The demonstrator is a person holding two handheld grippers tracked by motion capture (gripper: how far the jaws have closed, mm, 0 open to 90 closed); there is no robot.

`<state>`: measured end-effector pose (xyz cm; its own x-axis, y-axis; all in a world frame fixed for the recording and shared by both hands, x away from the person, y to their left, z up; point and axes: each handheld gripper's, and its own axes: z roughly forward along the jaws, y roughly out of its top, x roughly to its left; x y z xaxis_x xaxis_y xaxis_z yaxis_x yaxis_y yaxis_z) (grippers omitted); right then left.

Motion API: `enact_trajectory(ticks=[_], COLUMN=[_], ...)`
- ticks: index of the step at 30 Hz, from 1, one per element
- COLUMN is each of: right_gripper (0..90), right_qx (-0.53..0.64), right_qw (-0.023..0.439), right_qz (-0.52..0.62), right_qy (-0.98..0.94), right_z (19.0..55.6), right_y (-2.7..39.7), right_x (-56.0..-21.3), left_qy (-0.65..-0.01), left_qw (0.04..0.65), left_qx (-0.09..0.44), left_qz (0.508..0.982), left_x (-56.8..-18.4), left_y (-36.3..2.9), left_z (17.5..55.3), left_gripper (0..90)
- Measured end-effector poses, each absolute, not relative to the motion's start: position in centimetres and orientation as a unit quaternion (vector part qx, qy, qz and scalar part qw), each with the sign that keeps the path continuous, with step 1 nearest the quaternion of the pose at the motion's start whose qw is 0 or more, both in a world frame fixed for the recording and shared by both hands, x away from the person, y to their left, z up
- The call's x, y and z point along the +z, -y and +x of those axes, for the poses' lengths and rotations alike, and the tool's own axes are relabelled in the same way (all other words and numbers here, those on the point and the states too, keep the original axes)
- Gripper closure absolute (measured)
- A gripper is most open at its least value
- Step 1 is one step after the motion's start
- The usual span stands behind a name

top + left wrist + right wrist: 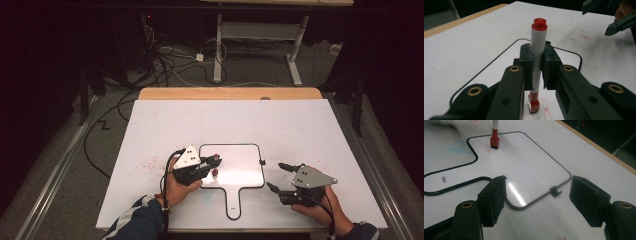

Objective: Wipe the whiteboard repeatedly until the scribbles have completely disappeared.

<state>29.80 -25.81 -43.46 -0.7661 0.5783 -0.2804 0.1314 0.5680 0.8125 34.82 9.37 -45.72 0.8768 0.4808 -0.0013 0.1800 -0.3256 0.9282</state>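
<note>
A small whiteboard with a black frame and a short handle lies on the white table. My left gripper is over its left part, shut on a white marker that stands upright with a red end on top. The marker's lower red end rests on the board beside faint red scribbles. My right gripper is just right of the board with its jaws wide open and nothing between them. In the right gripper view it hovers by the board's corner.
Red smudges stain the table left of the board, and a blue smear lies near the handle. A small clip sticks out from the board's frame. The table's wooden far edge borders a floor with cables.
</note>
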Motion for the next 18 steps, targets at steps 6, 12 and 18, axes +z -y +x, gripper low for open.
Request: enact_trajectory(ticks=[6,12,18], right_gripper=[30.3,30.4,30.5], right_qx=[0.414,0.415,0.414], right_qw=[0.27,0.27,0.271], right_qz=[0.208,0.207,0.208], right_qy=[-0.844,-0.844,-0.844], right_z=[29.8,29.8,29.8], right_y=[25.7,25.8,25.8], right_x=[-43.4,-43.4,-43.5], left_qy=[-0.218,-0.255,-0.225], left_qw=[0.529,0.533,0.545], left_qx=[0.168,0.163,0.139], left_qz=[0.803,0.79,0.796], left_x=[-45.6,-45.7,-45.8], left_y=[-10.5,-12.3,-9.8], left_z=[35.9,37.1,36.2], left_gripper=[78.3,78.3,78.3])
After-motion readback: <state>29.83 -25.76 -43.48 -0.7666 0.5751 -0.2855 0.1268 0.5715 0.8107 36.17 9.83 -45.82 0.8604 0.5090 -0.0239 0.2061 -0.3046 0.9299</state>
